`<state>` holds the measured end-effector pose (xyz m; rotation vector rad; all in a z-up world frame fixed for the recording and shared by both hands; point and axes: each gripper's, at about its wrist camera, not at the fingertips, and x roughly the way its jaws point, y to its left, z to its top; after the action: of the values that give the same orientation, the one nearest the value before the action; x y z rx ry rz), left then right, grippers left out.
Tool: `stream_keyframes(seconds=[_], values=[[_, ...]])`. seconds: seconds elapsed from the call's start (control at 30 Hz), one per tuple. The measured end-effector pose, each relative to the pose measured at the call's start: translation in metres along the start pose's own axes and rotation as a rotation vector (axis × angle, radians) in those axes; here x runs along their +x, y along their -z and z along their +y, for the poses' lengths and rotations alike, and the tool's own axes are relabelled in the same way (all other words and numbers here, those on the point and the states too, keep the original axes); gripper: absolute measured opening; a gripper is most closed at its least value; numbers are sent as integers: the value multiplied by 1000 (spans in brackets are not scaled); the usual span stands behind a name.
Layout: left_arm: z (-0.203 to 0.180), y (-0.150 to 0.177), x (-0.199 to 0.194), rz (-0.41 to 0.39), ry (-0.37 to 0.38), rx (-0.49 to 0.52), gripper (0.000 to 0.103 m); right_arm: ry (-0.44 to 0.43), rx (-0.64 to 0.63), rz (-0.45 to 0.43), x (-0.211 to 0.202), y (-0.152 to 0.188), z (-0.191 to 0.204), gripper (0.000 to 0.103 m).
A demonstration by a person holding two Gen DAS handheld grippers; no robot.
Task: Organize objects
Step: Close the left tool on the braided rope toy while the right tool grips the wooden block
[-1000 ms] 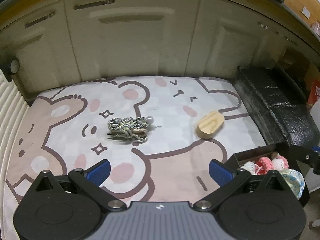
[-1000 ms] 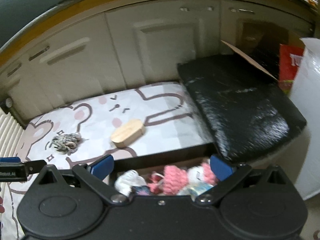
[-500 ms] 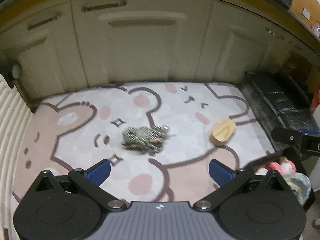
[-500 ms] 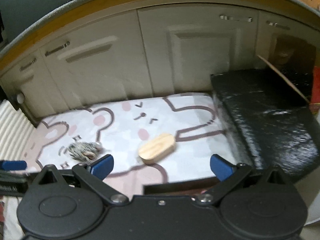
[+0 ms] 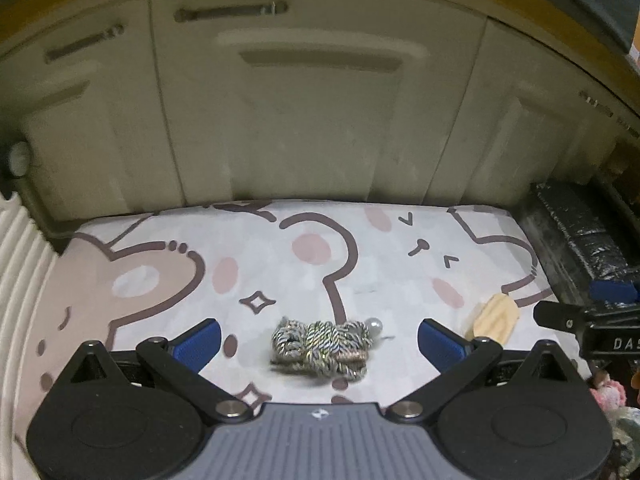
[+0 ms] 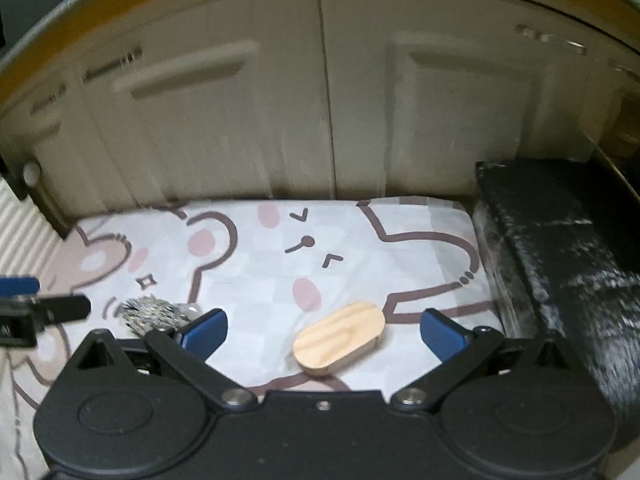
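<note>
Between your left gripper (image 5: 319,334) jaws, spread wide and empty: rope bundle (image 5: 322,343) on cartoon mat (image 5: 168,264), closer than second ago. Right gripper (image 6: 323,334) likewise spread, now framing wooden oval block (image 6: 339,338); earlier it looked down over box of crocheted toys (image 5: 610,394). Both tools advanced onto targets. Judgement: you approach for double pick; nothing grasped yet. Black wrapped box (image 6: 560,248) flanks mat, right.

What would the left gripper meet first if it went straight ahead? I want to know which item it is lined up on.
Probably the rope bundle: it lies centred between the open left gripper fingers. Depth is unclear.
</note>
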<state>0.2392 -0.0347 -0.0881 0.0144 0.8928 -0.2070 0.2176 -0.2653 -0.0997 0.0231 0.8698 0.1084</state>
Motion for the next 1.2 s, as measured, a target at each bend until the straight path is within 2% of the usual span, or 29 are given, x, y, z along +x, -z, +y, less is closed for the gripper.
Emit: stream_keyframes(seconds=[0.27, 0.53, 0.8, 0.9, 1.1, 1.13, 1.2], values=[[4, 5, 55, 28, 3, 17, 103, -1, -218, 72, 57, 0, -7, 103], [13, 19, 95, 64, 6, -11, 103, -95, -354, 156, 97, 13, -10, 103], [12, 30, 115, 110, 48, -39, 103, -176, -377, 201, 111, 13, -8, 103], [8, 30, 118, 122, 53, -25, 103, -171, -411, 225, 116, 16, -4, 103], [0, 27, 124, 149, 12, -30, 101, -134, -407, 270, 122, 15, -1, 102], [-1, 27, 125, 154, -3, -22, 98, -127, -398, 273, 122, 15, -2, 94], [-5, 27, 125, 157, -28, 3, 95, -122, -377, 269, 121, 15, -2, 94]])
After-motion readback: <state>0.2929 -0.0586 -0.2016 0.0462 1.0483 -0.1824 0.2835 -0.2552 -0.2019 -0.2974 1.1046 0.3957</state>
